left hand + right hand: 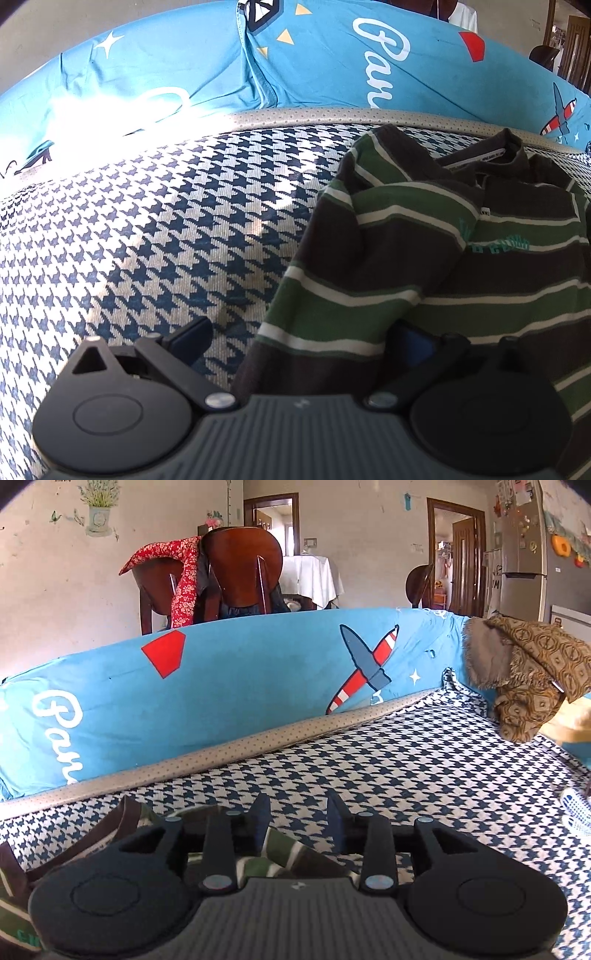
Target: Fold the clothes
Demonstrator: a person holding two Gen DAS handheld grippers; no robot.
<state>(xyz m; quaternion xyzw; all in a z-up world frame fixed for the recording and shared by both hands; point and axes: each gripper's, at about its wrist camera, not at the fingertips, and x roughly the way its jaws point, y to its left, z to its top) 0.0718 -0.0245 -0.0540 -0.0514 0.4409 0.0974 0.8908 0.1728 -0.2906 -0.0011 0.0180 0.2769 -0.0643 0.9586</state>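
Observation:
A polo shirt [424, 258] with green, dark brown and white stripes lies on the houndstooth sofa seat [166, 229], collar toward the backrest. One sleeve is folded down along its left side. My left gripper [303, 334] is open wide at the shirt's near left edge, and the sleeve cuff lies between its jaws. The left finger [192, 336] is over bare seat, while the right finger [415, 345] is partly hidden by fabric. My right gripper [298, 806] stands open just above the shirt [284, 853], with only houndstooth seat visible between its tips.
A blue printed cover [221, 686] drapes the sofa backrest. On the right arm of the sofa sits a brown patterned cloth [535, 679], with a white object [576, 808] near it on the seat. Behind the sofa are wooden chairs [240, 565] and a fridge [524, 546].

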